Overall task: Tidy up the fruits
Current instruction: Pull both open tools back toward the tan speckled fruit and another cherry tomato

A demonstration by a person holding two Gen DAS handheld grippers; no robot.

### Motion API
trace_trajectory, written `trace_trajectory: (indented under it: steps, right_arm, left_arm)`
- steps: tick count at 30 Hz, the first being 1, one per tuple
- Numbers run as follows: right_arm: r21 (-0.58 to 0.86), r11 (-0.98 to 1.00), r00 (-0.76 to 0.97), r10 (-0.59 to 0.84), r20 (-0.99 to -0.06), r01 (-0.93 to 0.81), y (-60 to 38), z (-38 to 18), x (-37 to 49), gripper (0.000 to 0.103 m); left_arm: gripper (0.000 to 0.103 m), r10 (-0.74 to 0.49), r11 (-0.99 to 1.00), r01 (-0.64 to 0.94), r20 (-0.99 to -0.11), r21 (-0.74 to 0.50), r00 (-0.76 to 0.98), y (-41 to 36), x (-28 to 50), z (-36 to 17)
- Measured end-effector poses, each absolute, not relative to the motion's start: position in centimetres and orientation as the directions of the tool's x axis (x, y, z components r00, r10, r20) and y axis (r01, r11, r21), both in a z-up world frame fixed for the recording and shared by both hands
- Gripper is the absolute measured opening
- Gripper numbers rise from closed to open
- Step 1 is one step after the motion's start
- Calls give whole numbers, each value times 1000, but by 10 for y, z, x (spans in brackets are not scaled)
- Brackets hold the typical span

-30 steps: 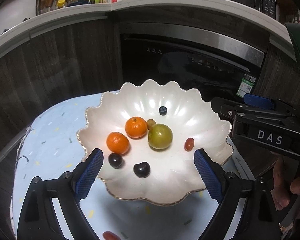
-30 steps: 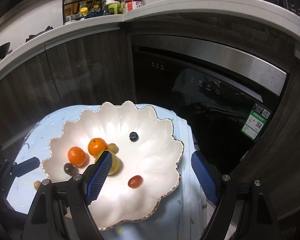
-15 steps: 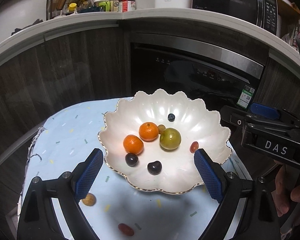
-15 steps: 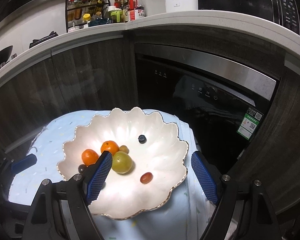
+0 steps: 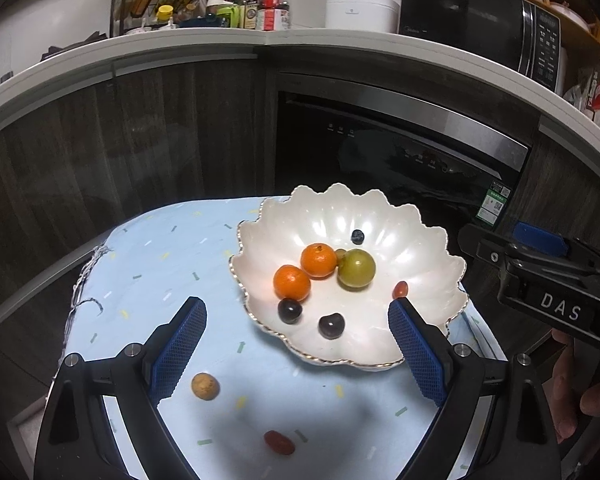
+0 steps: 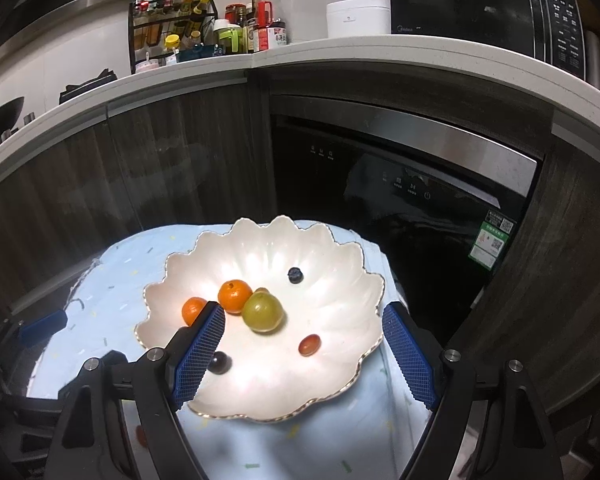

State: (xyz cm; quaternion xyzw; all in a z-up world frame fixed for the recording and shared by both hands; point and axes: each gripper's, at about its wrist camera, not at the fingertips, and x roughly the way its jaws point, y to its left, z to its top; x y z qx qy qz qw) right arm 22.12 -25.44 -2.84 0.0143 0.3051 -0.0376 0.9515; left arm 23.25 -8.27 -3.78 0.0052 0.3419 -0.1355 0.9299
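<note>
While both grippers hang above the table with nothing between their pads, fruit sits as follows:
Left gripper (image 5: 296, 344): bottom of left wrist view, fingers wide apart, empty.
Right gripper (image 6: 304, 354): bottom of right wrist view, fingers wide apart, empty; its left pad overlaps the plate's near-left part in the picture.
Red fruit on cloth (image 5: 279, 442): bottom centre of left wrist view, off the plate.
Brown fruit on cloth (image 5: 205, 386): lower left, just beside the left pad in the picture, off the plate.
Blue tablecloth (image 5: 160, 264): covers the table, speckled print.
Scalloped plate (image 5: 428, 240): centre right of left wrist view, on the cloth.
Plate contents, near: two dark fruits (image 5: 289, 310), small red fruit (image 5: 400, 289) at right.
Plate contents, mid: two oranges (image 5: 292, 282), touching; green fruit (image 5: 356, 268) beside the upper one.
Plate contents, far: blueberry (image 5: 357, 236), apart from the rest.
Person's hand (image 5: 572, 396): right edge of left wrist view, under the other gripper's body.
Dishwasher front (image 6: 400, 184): behind the table, centre right.
Countertop (image 6: 340, 46): top of frame, with bottles, white cooker, microwave.
</note>
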Motion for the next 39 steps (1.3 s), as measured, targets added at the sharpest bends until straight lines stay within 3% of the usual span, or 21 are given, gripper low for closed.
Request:
trace_trajectory:
  steps: [26,39]
  right_arm:
    - [14,984,799,-137,-586,179,-206,-43,185,82]
    - [-5,975,793,-182,-581,220,-168,-63,167,82]
  left_arm:
    - [93,-271,961,247,-629,-128,728,-20,220,-45]
    - [93,-278,949,307,-638,-68,718,8,216,-63]
